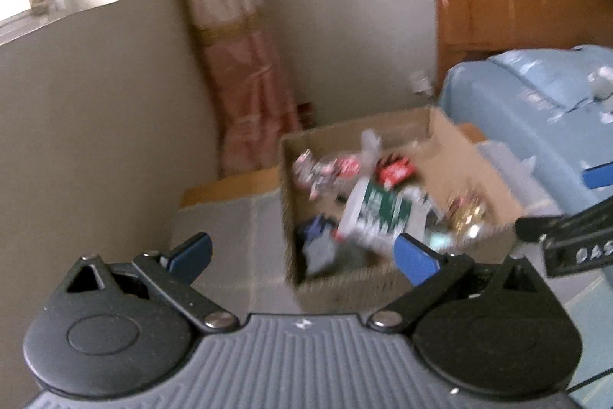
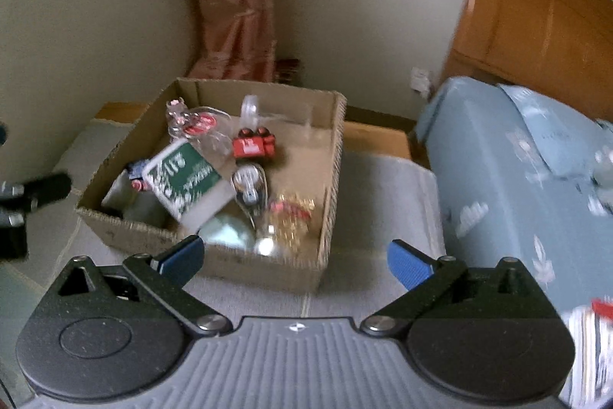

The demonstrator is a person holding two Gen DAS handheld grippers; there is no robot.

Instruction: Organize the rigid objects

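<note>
Both the left tool (image 1: pixel 304 253) and right tool (image 2: pixel 295 257) gape apart, holding nothing. Inside the open brown cardboard box (image 2: pixel 329 179) lies the green-and-white flat packet (image 2: pixel 184 179), beside a red toy block (image 2: pixel 253 146).

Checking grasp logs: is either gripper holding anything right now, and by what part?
Nothing is held. The left gripper and right gripper are both open and empty, short of the cardboard box.

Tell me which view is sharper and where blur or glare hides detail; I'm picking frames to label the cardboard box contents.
Right wrist view is sharper: the cardboard box, green-and-white packet and red toy read fairly well, though glare blows out the gold item. Left wrist view is motion-smeared; box contents streak together. Both bend straight lines at the edges.
</note>
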